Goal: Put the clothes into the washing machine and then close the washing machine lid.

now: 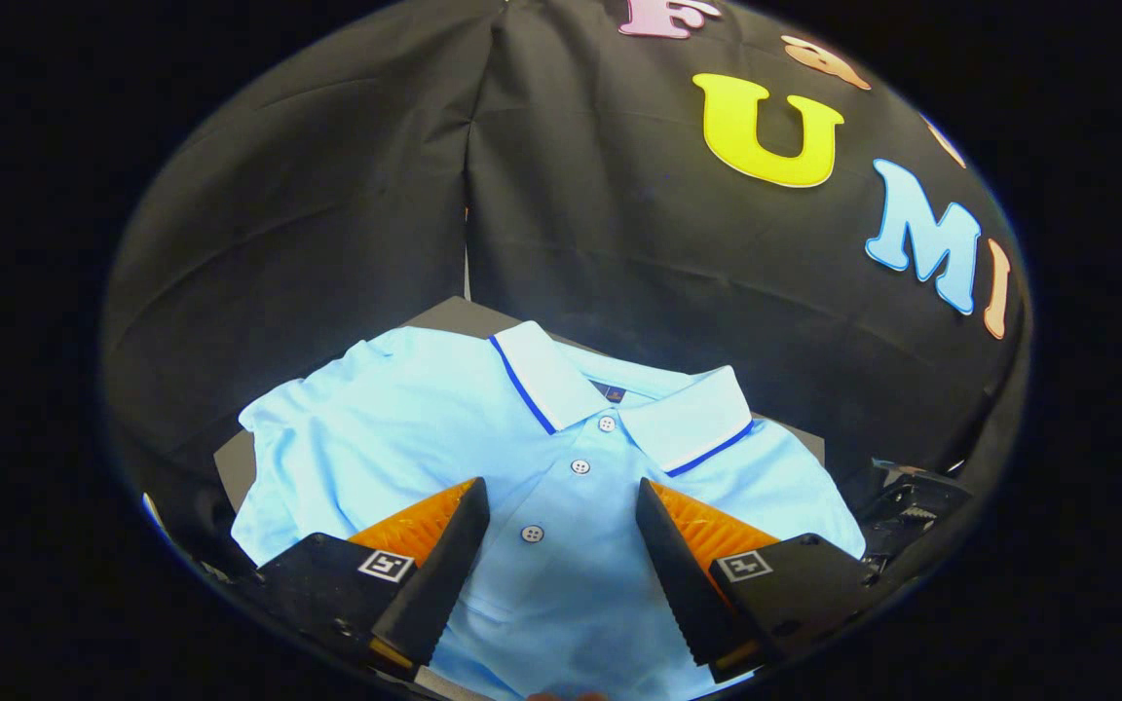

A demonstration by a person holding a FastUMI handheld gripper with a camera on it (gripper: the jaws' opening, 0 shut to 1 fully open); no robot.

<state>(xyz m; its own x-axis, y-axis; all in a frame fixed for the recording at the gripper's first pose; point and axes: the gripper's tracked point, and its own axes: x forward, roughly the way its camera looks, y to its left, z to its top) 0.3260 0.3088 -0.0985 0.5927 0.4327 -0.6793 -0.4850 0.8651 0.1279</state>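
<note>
The hand-held gripper (561,506) hangs over the shirt with its fingers spread wide and nothing between them but air; it grips nothing yet. The light blue polo shirt (405,438) lies flat on the dark tabletop (230,467), its button placket running right through the gap between the fingers and its white collar (561,385) just beyond the tips. From here I'd say the pickup is the step in hand. To do it well, the fingers should come straight down onto the chest, press into the cloth so a fold bunches up between them, and only then close. A thin pinch of one layer would likely slip, so a deep bite near the placket, where the fabric is doubled, looks safest. Lift slowly, since the sleeves will trail. I can't see the washing machine from this spot.
</note>
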